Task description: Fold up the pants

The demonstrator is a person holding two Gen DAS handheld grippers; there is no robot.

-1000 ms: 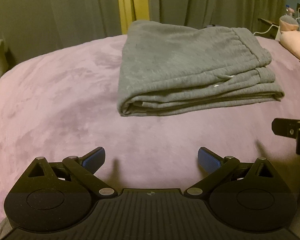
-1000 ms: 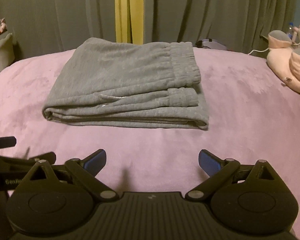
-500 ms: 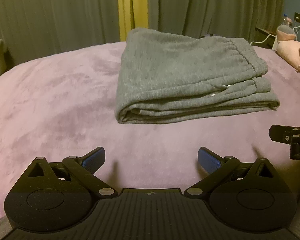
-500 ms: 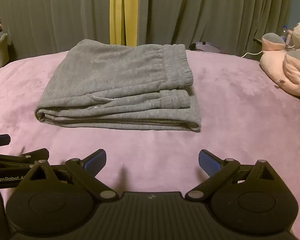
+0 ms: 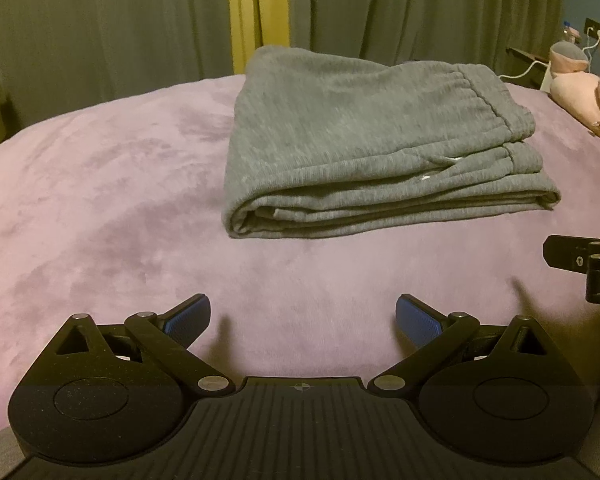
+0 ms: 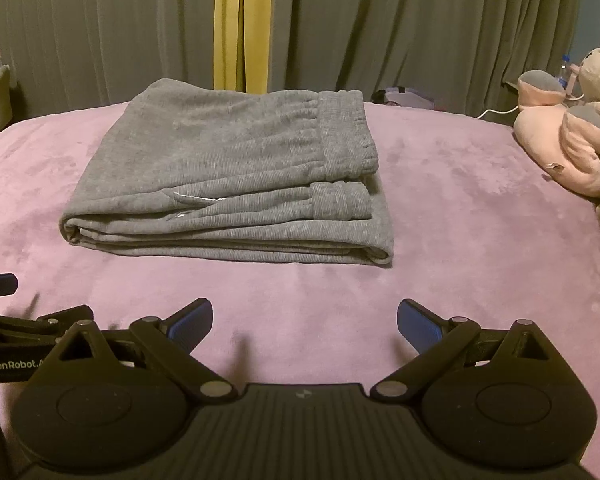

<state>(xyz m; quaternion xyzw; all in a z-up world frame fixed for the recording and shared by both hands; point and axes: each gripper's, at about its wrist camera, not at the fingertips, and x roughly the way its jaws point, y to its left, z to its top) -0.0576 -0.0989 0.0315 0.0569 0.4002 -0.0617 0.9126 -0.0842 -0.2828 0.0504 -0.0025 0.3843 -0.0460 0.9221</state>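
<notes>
The pants (image 5: 372, 148) lie folded into a flat grey stack on the bed (image 5: 100, 208), its cover a pinkish-purple plush. The layered fold edges face the cameras, and the elastic waistband (image 6: 340, 136) sits on top toward the right side of the stack. A short pale cord (image 6: 196, 199) shows at the front of the upper layer.

The left gripper (image 5: 302, 320) is spread wide — its two blue pads (image 5: 188, 322) stand well apart with only bare cover between them, and it holds nothing. It sits low over the bed, short of the pants and apart from them. The right gripper (image 6: 304, 322) is just as wide open and likewise empty, also short of the stack's near edge. Each gripper shows at the margin of the other's view: the right one at the right edge of the left view, the left one at the left edge of the right view — they sit side by side.

Dark curtains (image 6: 420, 32) hang behind the bed, with a yellow strip (image 6: 240, 24) between them. A pink plush toy (image 6: 568, 140) rests on the bed at the right, well apart from the pants.
</notes>
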